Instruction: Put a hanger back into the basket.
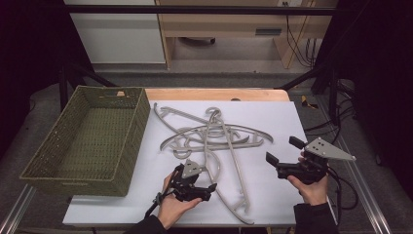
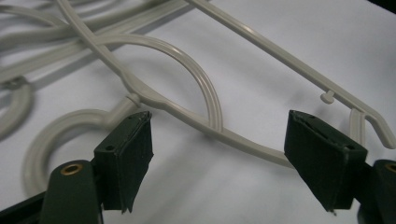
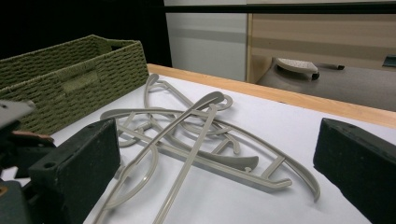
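Sitting at your left on the white surface (image 1: 272, 117), the green woven basket (image 1: 87, 139) holds nothing. Grey hangers (image 1: 214, 134) lie tangled beside it. Your left tongs (image 2: 219, 140) straddle one hanger's arm, unclenched; your right tongs (image 1: 285, 148) gape nearby.

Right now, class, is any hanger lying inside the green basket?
No. The basket holds nothing in the high view, and the hangers lie tangled on the white sheet beside it.
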A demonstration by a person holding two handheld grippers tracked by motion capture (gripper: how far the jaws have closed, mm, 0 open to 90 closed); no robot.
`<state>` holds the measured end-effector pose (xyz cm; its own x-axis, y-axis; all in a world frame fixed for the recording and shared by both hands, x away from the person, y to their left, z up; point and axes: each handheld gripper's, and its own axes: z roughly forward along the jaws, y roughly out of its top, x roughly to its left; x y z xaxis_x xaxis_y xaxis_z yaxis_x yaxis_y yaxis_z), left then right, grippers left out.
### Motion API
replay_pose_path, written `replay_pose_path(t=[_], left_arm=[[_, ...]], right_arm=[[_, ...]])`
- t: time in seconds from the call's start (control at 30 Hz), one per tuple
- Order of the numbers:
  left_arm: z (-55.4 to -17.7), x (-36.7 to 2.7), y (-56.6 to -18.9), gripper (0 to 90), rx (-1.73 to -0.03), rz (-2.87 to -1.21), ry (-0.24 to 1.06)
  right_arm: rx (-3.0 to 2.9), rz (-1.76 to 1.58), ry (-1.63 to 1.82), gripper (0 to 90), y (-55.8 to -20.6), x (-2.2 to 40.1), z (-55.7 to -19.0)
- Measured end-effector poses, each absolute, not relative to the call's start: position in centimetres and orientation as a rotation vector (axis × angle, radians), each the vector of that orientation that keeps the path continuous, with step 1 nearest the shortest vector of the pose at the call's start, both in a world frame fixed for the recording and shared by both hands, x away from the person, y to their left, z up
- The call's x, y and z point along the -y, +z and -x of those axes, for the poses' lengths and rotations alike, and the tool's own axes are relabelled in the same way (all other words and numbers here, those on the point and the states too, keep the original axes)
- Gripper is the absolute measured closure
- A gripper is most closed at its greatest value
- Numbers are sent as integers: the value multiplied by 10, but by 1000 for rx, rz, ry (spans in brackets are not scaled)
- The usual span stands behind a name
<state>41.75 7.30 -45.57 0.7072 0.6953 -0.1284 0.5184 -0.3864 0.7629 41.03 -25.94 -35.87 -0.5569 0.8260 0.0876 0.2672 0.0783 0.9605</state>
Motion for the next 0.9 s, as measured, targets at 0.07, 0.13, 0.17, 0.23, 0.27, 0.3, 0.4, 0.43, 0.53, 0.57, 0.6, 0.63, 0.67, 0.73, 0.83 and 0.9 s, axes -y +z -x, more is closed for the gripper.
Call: replay_pose_path(t=[0.07, 0.13, 0.17, 0.23, 0.27, 0.3, 0.4, 0.43, 0.53, 0.57, 0.6, 0.63, 0.67, 0.73, 0.83, 0.9], left_arm=[[-418, -69, -459, 232, -927, -2089, 277], [-419, -63, -465, 229, -935, -2113, 288], [-420, -60, -468, 229, -946, -2117, 286], [-421, -55, -472, 229, -954, -2136, 273], [-422, -52, -476, 229, -968, -2137, 276], [-422, -52, -476, 231, -968, -2137, 276], [-425, -47, -480, 235, -1004, -2121, 263], [-425, -46, -480, 235, -1006, -2117, 270], [-426, -44, -480, 230, -1019, -2110, 268], [-426, -43, -480, 222, -1028, -2108, 269], [-425, -42, -480, 213, -1036, -2107, 275], [-425, -40, -480, 207, -1035, -2117, 287], [-424, -39, -480, 205, -1031, -2132, 304], [-422, -37, -481, 208, -1023, -2146, 337], [-421, -36, -481, 228, -1026, -2155, 356], [-423, -37, -479, 257, -1040, -2162, 346]], right_arm=[[-1872, -1077, 1498, 8, -359, 259, -410], [-1871, -1078, 1500, 8, -358, 259, -410], [-1871, -1076, 1501, 8, -358, 260, -410], [-1871, -1077, 1501, 8, -358, 260, -410], [-1871, -1077, 1501, 8, -358, 260, -410], [-1871, -1077, 1501, 8, -358, 260, -410], [-1872, -1077, 1502, 7, -358, 260, -410], [-1872, -1076, 1503, 7, -358, 260, -410], [-1873, -1077, 1500, 8, -358, 260, -410], [-1874, -1077, 1497, 7, -358, 260, -410], [-1874, -1077, 1499, 7, -359, 259, -411], [-1875, -1076, 1498, 8, -359, 259, -411], [-1876, -1078, 1498, 7, -359, 259, -411], [-1878, -1078, 1499, 7, -359, 259, -411], [-1876, -1074, 1498, 7, -359, 259, -411], [-1877, -1074, 1497, 8, -358, 259, -410]])
